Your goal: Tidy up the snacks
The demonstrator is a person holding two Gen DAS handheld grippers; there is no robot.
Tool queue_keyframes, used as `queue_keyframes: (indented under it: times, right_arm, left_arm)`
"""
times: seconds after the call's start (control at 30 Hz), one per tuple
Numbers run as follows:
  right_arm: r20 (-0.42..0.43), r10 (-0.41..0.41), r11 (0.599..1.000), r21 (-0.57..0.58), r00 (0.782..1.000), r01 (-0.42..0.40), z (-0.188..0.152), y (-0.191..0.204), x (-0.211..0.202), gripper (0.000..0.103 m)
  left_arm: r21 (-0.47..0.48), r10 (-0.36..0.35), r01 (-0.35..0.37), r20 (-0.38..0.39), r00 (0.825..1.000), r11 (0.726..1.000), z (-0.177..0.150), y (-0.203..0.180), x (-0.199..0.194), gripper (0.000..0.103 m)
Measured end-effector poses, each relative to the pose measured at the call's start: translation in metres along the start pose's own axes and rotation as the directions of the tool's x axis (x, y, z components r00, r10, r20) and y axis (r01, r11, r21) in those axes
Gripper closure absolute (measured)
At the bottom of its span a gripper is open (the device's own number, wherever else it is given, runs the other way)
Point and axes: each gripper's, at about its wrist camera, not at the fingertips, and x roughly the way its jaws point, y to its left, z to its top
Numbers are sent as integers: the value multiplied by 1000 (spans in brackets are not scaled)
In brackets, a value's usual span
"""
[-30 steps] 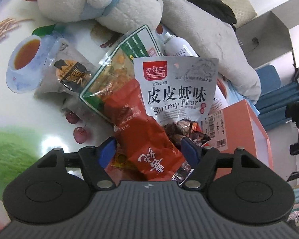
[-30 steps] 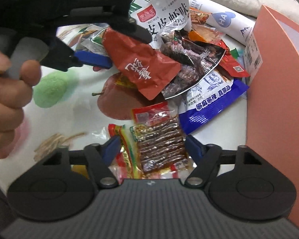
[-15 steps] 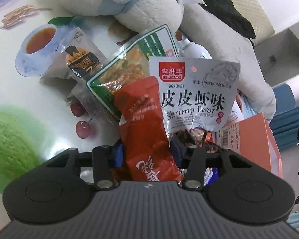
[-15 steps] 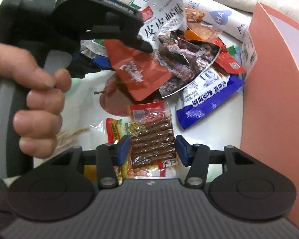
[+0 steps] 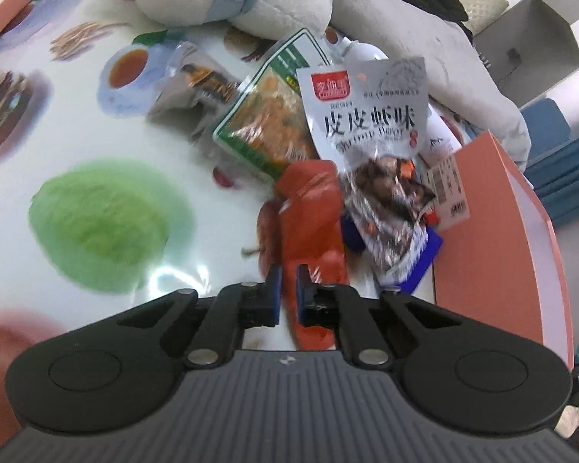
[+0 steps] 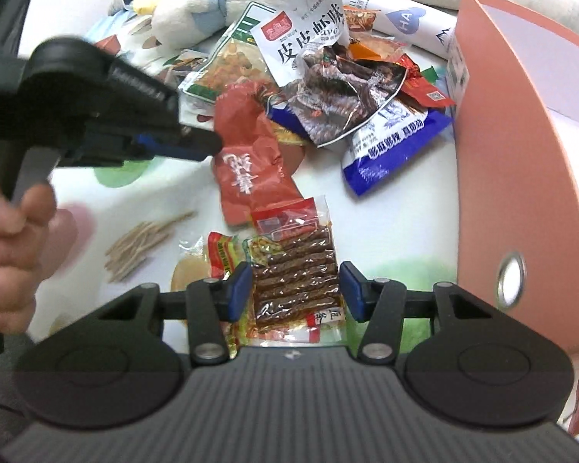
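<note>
We carry two matching tools: the left gripper (image 5: 287, 289) and the right gripper (image 6: 295, 289) each have a ribbed dark grey body with a small pale mark at its front edge, flanked by two rounded black housings with circular recesses. Black linkage arms with silver screw heads run forward to black fingers faced with blue pads (image 6: 238, 289). The hand (image 6: 13, 254) on the left gripper's handle is bare.
</note>
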Motion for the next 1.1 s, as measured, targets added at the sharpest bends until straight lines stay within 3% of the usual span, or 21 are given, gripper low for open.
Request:
queue_keyframes:
  times: [0.23,0.4,0.5,0.53,0.57,0.63,0.7,0.83,1.0,1.1]
  right_arm:
    - [38,-21,999,33,999,20,-14,3,-12,50]
    - [75,-54,998,45,996,51,-23,3,-17,50]
    - [79,-68,996,54,995,64,-25,0,-18,50]
    - [80,-70,996,58,994,65,-26,-1,-19,50]
    - [81,-70,996,60,994,65,-27,-2,-20,50]
    - [82,-71,996,54,994,66,-29,-2,-21,50]
    - [83,-68,997,47,994,65,-29,-2,-21,50]
    - [82,-74,997,43,994,71,-30,-4,-18,50]
    - [80,-69,997,37,994,66,-30,-7,-14,50]
    - [80,-66,997,36,995,63,-30,-7,-12,50]
  left_arm:
    - [-4,-59,59,-5,998,998,-21,5,-22,97]
    - [104,-44,49,-49,998,993,-19,-14,-16,94]
    - [157,-12,17,-33,999,987,-15,-25,-8,72]
    - [159,2,2,-26,1000,987,-11,-29,-4,57]
    - [160,13,-10,-15,1000,987,-8,-32,-1,48]
    - [175,42,-45,18,999,984,-2,-41,5,47]
    - [172,32,-31,-5,999,985,5,-45,15,45]
    - [195,90,-95,36,995,976,14,-56,29,43]
    - [230,145,-147,26,989,962,17,-64,50,43]
    - [250,143,-145,23,989,958,15,-63,57,44]
